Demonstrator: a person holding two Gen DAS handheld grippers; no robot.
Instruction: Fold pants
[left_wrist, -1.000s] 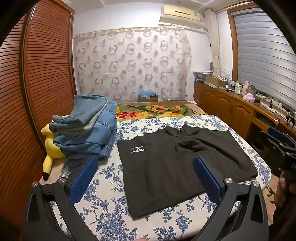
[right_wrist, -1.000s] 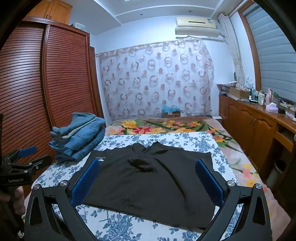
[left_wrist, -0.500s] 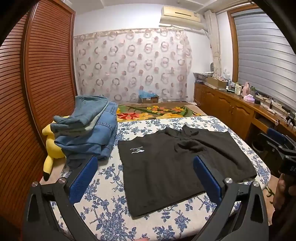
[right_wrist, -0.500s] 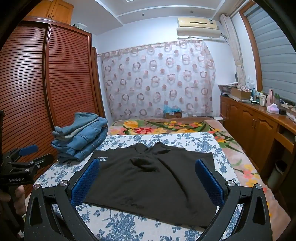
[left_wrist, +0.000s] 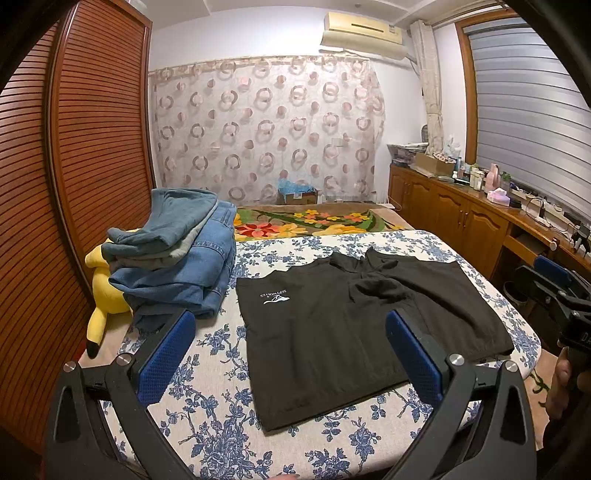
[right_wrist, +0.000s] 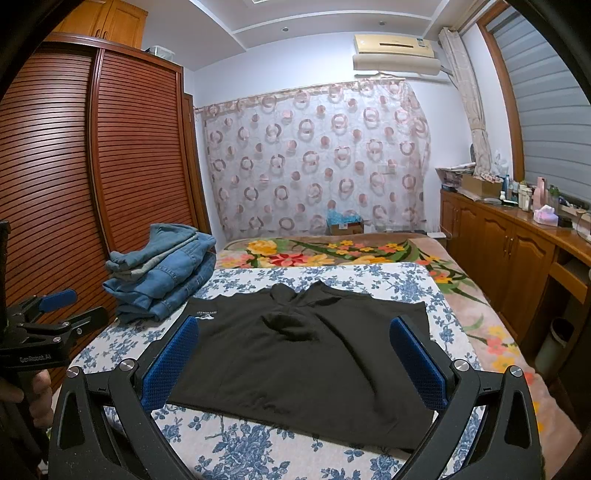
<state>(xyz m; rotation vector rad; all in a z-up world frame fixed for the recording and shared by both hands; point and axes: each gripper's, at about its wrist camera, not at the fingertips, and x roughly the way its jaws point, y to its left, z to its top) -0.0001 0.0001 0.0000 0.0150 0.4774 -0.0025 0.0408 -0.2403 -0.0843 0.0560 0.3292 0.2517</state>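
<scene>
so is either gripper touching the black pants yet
No, the left gripper and right gripper both hang open above the black pants, which lie flat.

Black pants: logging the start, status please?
Left gripper and right gripper open, empty. Black pants flat, unfolded. Denim stack alongside, clear.

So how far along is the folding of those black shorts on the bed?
Barely begun. The black pants lie spread flat on the floral bedsheet, no fold made. A stack of folded denim sits beside them. Nothing is in hand: the left gripper and right gripper both hover open. All folds remain.
</scene>
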